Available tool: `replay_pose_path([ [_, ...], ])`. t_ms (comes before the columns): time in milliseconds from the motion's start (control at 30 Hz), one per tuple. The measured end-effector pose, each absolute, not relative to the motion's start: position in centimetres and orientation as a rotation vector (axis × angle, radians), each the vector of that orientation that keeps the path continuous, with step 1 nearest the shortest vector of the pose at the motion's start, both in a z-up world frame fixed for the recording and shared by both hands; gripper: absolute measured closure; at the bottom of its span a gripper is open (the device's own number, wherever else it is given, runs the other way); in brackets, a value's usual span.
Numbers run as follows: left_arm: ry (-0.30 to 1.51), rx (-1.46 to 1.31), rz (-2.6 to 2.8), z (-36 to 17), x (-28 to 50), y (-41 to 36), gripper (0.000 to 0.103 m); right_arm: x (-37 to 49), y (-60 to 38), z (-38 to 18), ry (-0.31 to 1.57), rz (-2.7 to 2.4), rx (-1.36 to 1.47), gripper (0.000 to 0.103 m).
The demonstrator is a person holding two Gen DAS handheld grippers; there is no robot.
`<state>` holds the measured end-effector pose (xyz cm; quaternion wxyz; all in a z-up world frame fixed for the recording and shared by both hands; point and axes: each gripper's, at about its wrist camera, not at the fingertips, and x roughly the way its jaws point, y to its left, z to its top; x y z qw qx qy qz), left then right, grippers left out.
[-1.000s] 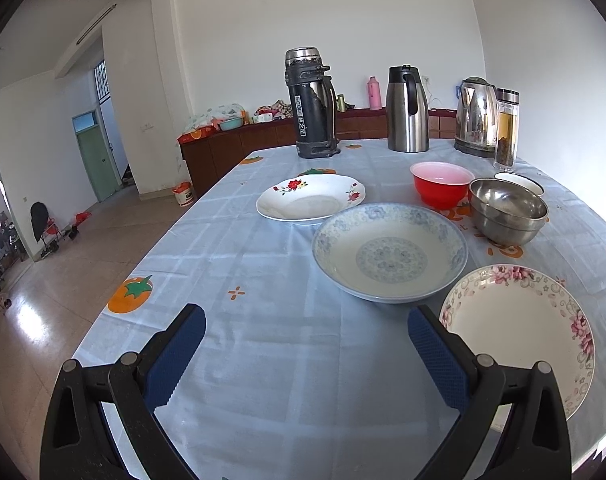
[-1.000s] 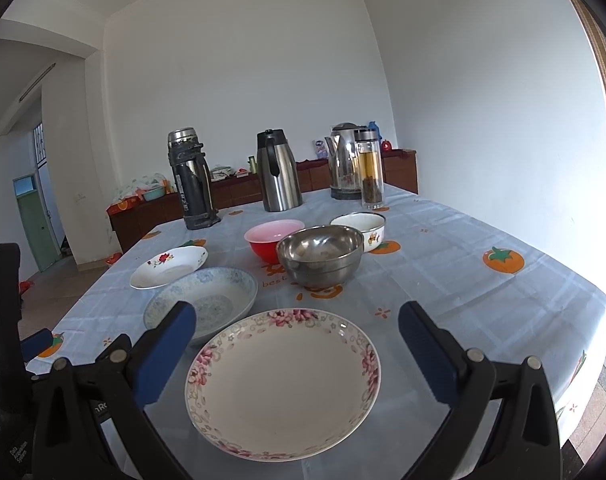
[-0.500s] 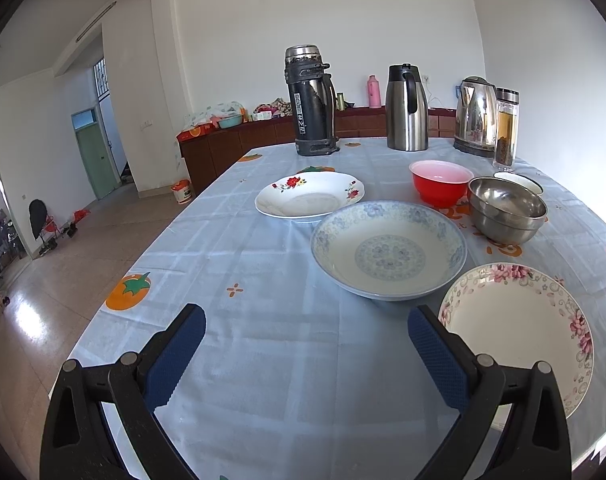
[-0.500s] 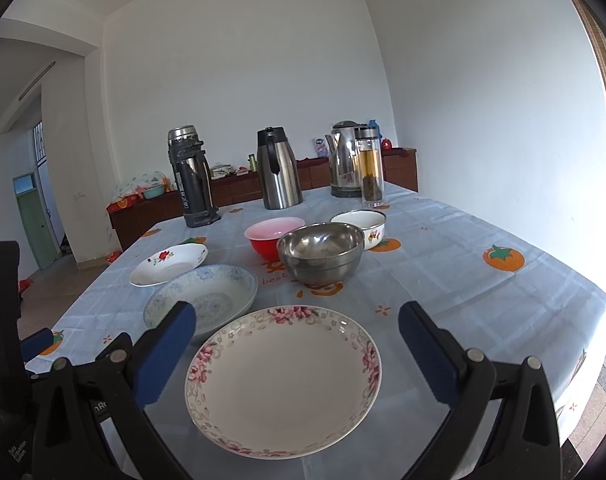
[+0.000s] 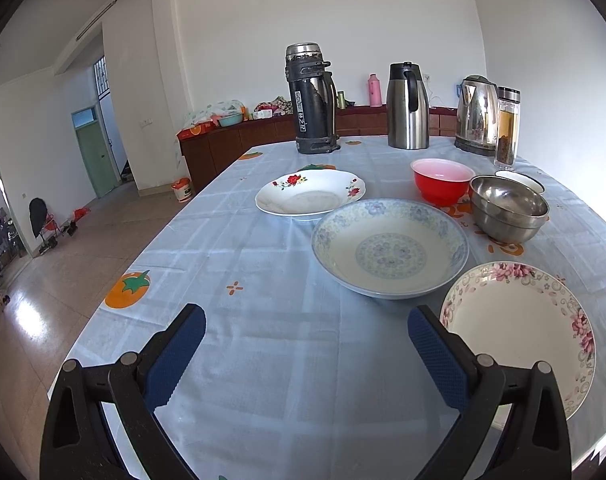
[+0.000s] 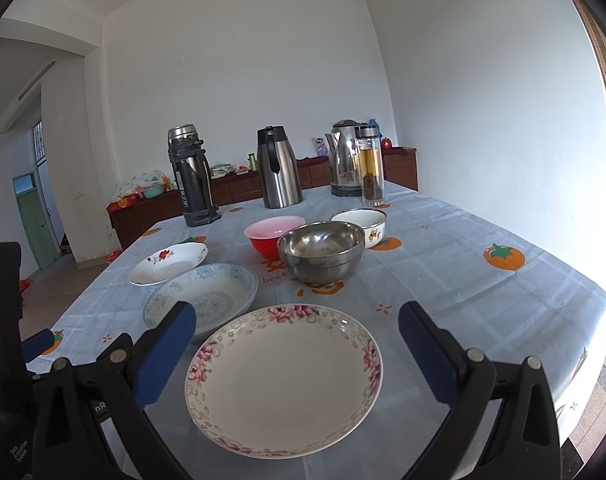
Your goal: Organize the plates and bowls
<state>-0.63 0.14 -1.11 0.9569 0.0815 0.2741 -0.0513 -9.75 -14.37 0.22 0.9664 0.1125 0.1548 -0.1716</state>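
Note:
A pink-flowered plate (image 6: 285,378) lies nearest on the table, also in the left wrist view (image 5: 521,330). Behind it is a blue-patterned deep plate (image 5: 389,248) (image 6: 207,294), then a white plate with red flowers (image 5: 309,196) (image 6: 169,262). A red bowl (image 5: 441,182) (image 6: 273,234), a steel bowl (image 5: 507,208) (image 6: 321,252) and a small white enamel bowl (image 6: 361,226) stand further back. My left gripper (image 5: 307,348) is open and empty above bare cloth, left of the pink-flowered plate. My right gripper (image 6: 297,346) is open and empty, hovering just above that plate.
A black thermos (image 5: 311,100), a steel jug (image 5: 407,106), an electric kettle (image 5: 477,114) and a glass tea bottle (image 5: 507,128) stand at the table's far end. The table's left edge (image 5: 115,296) drops to the floor. A wooden sideboard (image 5: 231,146) is behind.
Both grippers have edged slightly, so the dishes sit a little lower and nearer in view. Both stay open and empty. No dish has moved.

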Motion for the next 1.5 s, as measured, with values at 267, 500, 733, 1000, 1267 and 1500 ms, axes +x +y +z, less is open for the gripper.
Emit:
replay_pose_path([
  [267, 0.560, 0.167, -0.104, -1.2, -0.5, 0.1, 0.001, -9.8, -13.9, -0.2, 0.311, -0.345, 0.224, 0.000],
  [500, 0.577, 0.158, -0.094, -1.4, 0.2, 0.5, 0.001, -9.3, -14.0, 0.1, 0.318, -0.341, 0.218, 0.000],
  [733, 0.630, 0.126, -0.072, -1.7, 2.3, 1.8, 0.001, -7.7, -14.4, 0.5, 0.343, -0.292, 0.218, 0.000],
  [1000, 0.680, 0.074, -0.058, -1.0, 6.0, 4.6, 0.001, -2.3, -13.5, 2.8, 0.468, -0.143, 0.135, 0.007],
  [1267, 0.693, -0.012, 0.015, 1.2, 12.1, 8.0, 0.001, 5.8, -12.3, 6.0, 0.613, 0.035, 0.109, 0.033],
  [1500, 0.739, -0.034, 0.034, 1.4, 18.7, 8.5, 0.001, 14.0, -11.5, 4.8, 0.773, 0.095, 0.114, 0.033],
])
